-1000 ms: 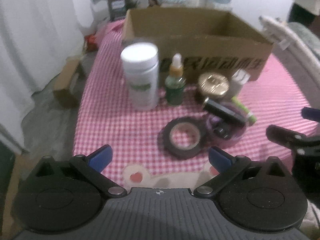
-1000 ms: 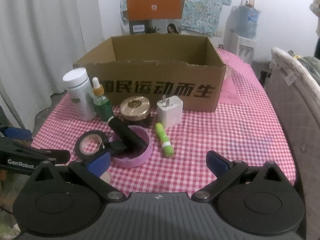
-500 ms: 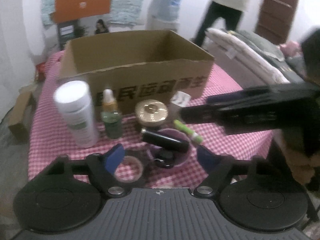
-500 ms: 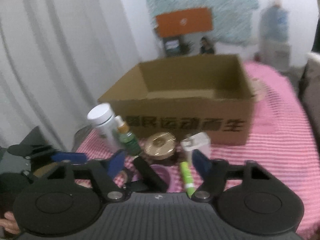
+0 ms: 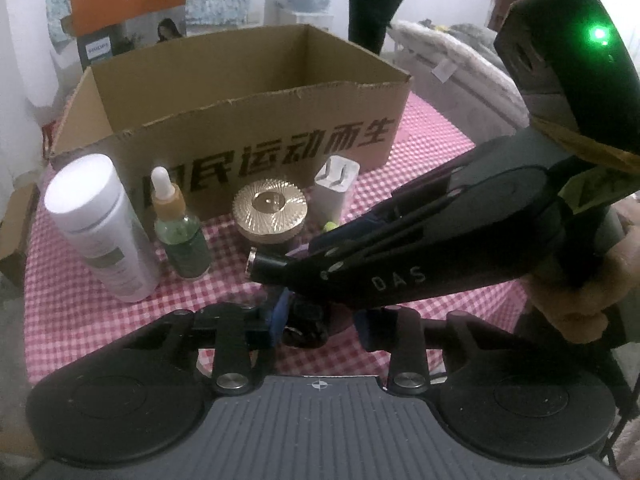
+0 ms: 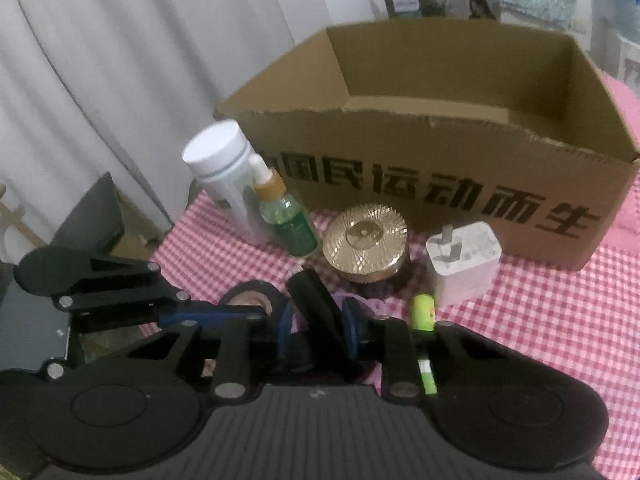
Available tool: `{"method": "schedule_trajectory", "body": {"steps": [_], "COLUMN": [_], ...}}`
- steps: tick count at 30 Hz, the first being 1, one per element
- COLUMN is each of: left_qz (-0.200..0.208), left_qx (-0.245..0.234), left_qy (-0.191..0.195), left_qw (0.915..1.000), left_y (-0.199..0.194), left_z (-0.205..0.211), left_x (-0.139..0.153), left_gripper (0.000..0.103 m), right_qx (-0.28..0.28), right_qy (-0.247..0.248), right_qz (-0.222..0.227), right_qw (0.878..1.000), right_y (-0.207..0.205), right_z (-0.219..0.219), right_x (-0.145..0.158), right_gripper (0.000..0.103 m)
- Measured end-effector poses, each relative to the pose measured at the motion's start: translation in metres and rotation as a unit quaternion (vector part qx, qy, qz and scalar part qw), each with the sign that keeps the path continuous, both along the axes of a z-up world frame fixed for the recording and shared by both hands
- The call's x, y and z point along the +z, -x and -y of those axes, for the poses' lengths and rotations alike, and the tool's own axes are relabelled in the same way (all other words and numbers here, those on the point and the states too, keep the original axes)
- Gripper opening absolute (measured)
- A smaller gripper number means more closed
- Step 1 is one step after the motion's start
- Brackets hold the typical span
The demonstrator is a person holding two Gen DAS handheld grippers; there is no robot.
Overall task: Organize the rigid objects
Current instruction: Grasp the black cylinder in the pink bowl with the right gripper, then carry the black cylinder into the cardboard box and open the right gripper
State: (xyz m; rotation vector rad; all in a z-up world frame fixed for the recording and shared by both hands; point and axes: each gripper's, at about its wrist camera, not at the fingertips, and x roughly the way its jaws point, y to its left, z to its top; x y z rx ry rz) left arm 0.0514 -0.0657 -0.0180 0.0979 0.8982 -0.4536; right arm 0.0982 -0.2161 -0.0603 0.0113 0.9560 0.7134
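1. left wrist view: the left gripper (image 5: 320,320) now sits low over the pink checked tabletop (image 5: 80,300). a second ago its jaws stood wide apart; now they are closing around a small dark thing (image 5: 304,326). it is too dim to say what that thing is, or whether the pads press on it yet.
2. the right gripper (image 6: 318,324) has swung in from the right and now crosses the left wrist view, where a second ago only its tip showed at the edge. its jaws, wide apart then, are closing on the black tube (image 6: 312,304), which lies tilted between the pads. both pads look to be touching it.
3. right wrist view: the tape roll (image 6: 244,298) lies flat just left of the tube, with the left gripper's finger reaching over it.
4. the rest stands as before, in a row in front of the cardboard box (image 5: 256,136): white bottle (image 5: 100,224), green dropper bottle (image 5: 182,236), gold-lidded jar (image 5: 270,212), white charger (image 5: 336,188). a green stick (image 6: 424,312) lies near the right gripper.
5. the box looks empty, so nothing is sorted yet. judging by this, both hands have gone from approach to first grasp; lifting the tube into the box is likely next.
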Motion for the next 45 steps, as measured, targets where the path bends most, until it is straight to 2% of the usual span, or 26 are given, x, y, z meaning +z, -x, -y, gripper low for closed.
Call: {"method": "schedule_trajectory", "body": {"steps": [7,18,30,38,45], "left_qz": [-0.011,-0.011,0.0,0.041,0.116], "left_qx": [-0.003,0.001,0.012,0.028,0.054], "left_qy": [-0.005,-0.009,-0.005,0.013,0.017], "left_qw": [0.9999,0.9999,0.9999,0.9987,0.9916], "left_y": [-0.005,-0.007,-0.004,0.012,0.006], "left_z": [0.003,0.007,0.004,-0.01,-0.039], "left_x": [-0.006,-0.009,-0.009,0.016,0.076], "left_gripper": [0.03,0.033,0.033,0.033,0.033], "right_qx": [0.022,0.014,0.009,0.025,0.058], "right_qy": [0.016,-0.002,0.004,0.018,0.0], "right_qz": [-0.007,-0.016,0.003,0.046,0.116], "right_qw": [1.0,1.0,1.0,0.998,0.991], "right_y": [-0.006,-0.004,0.003,0.017,0.011], "right_z": [-0.005,0.002,-0.001,-0.014,-0.04], "right_x": [-0.008,-0.006,0.0,0.031,0.1], "right_gripper": [0.026,0.023,0.024,0.023,0.024]}}
